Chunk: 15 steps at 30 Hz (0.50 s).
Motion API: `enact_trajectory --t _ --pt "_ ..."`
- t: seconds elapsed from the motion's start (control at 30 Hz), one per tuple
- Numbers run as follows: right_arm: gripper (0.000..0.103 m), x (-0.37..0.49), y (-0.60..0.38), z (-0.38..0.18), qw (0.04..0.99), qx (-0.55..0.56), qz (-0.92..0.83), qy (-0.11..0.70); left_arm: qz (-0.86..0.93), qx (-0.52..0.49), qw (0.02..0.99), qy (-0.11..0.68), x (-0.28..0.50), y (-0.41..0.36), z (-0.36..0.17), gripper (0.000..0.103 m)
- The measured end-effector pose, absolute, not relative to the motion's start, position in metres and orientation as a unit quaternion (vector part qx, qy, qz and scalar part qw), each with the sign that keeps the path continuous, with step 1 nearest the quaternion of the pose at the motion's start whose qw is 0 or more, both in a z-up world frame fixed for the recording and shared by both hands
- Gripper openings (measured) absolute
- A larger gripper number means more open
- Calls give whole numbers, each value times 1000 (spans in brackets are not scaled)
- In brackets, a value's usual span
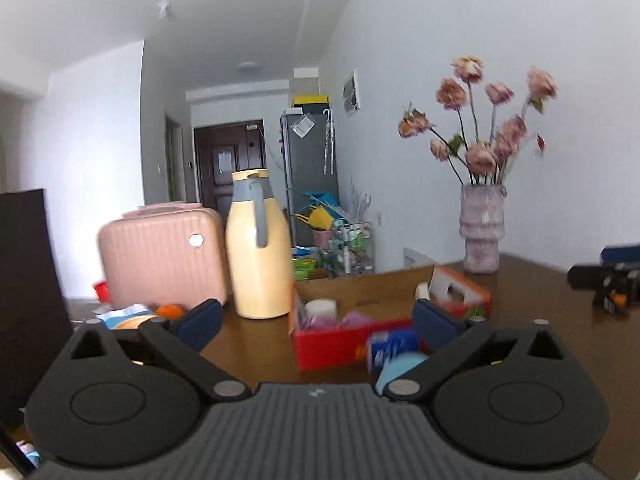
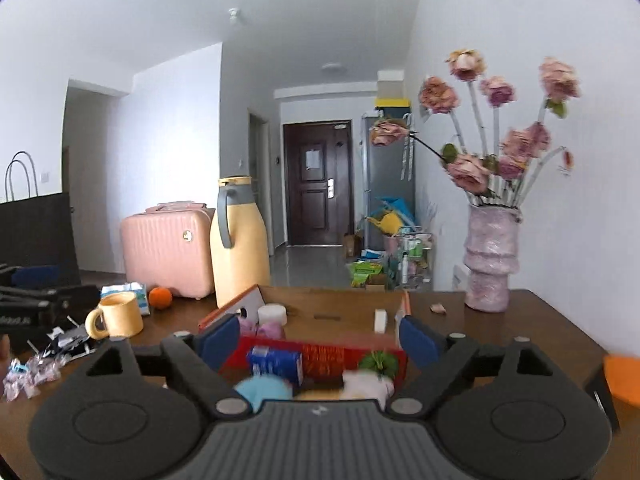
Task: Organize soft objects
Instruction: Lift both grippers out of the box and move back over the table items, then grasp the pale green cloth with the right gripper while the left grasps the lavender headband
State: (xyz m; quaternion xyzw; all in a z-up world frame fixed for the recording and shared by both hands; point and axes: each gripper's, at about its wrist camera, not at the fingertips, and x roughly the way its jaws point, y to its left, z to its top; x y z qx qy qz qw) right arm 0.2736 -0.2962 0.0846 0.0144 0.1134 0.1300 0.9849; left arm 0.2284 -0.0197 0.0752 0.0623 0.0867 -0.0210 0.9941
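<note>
An open red cardboard box (image 1: 332,346) (image 2: 320,354) sits on the brown table, holding a white tape roll (image 1: 320,307) (image 2: 272,314) and pink soft items (image 1: 352,319) (image 2: 270,330). In front of it lie a blue tissue pack (image 1: 390,347) (image 2: 276,362), a light blue soft object (image 1: 396,366) (image 2: 262,390), a pink-white soft object (image 2: 366,388) and a green soft item (image 2: 378,362). My left gripper (image 1: 318,322) is open and empty above the table, left of the box front. My right gripper (image 2: 320,338) is open and empty, facing the box.
A yellow thermos jug (image 1: 258,248) (image 2: 238,248), pink suitcase (image 1: 160,256) (image 2: 166,250), orange (image 2: 160,298) and yellow mug (image 2: 116,316) stand at the left. A pink vase of flowers (image 1: 480,232) (image 2: 490,256) stands at the right. Wrapped candies (image 2: 28,372) lie at the left edge.
</note>
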Motion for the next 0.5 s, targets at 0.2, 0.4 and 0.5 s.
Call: enact_trajectory --t 0.2,0.4,0.5 --pt "88 195 -295 32 985 38 111 124 -30 33 990 135 168 -8 27 103" --pt "88 137 -282 -21 974 48 135 178 -17 58 985 164 135 1 -2 103" --pt "88 136 -274 -26 972 39 132 190 -9 37 985 165 141 5 1 103"
